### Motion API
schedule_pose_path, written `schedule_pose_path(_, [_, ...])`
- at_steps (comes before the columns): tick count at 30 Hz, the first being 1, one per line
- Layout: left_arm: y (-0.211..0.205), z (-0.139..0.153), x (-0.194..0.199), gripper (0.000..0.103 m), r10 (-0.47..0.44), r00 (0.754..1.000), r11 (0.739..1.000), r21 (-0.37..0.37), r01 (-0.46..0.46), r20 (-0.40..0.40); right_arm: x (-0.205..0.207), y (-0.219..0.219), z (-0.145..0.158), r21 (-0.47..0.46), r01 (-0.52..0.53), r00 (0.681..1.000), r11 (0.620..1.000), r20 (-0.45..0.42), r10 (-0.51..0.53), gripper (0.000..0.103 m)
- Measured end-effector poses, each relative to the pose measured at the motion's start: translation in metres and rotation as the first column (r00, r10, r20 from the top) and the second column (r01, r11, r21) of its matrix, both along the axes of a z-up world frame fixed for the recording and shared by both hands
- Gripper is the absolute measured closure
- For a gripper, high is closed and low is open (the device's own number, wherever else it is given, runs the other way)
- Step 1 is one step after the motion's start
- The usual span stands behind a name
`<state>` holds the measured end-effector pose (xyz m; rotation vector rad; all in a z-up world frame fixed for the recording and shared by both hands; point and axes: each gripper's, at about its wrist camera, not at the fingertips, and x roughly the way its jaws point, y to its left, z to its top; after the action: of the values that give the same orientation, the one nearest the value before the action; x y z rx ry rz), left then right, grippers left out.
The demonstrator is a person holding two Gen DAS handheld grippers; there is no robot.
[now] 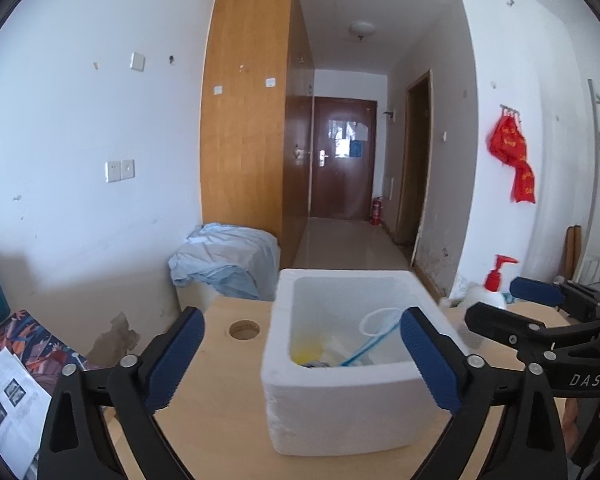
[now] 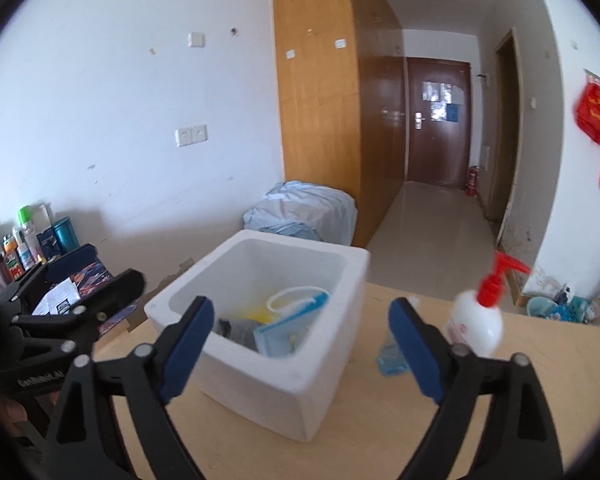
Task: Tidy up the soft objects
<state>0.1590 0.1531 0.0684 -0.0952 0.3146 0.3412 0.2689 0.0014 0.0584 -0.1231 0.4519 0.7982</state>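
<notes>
Inside the foam box (image 2: 260, 360), a blue pouch (image 2: 284, 332) seemingly leans upright.

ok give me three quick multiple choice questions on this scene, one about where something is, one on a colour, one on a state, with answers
1. Where does the white pump bottle stand?
A. inside the foam box
B. on the wooden table, beside the foam box
C. on the floor by the door

2. What colour is the bottle's pump head?
A. red
B. green
C. black

3. How do the right gripper's jaws stand?
A. clamped on the bottle
B. shut with nothing in them
C. open with nothing in them

Answers:
1. B: the bottle sits on the wooden table to the right of the foam box.
2. A: its pump head is bright red.
3. C: the right gripper shows a wide gap between its blue pads, which touch nothing.
</notes>
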Motion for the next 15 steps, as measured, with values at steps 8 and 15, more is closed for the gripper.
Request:
schedule_pose_path(8, [-0.028,-0.003,-0.016,0.0,-0.038,0.999,0.999,-0.018,0.037,-0.017,-0.011,-0.044,-0.014,0.019,0.09,0.995,0.996,-0.048,-0.089,0.004])
schedule_pose_path(15, [-0.053,-0.004,-0.034,0.0,-0.077,0.997,0.997,-0.018,0.076,-0.019,-0.027,-0.079,-0.016,0.049,0.145,0.988,0.988,-0.06,-0.142,0.004])
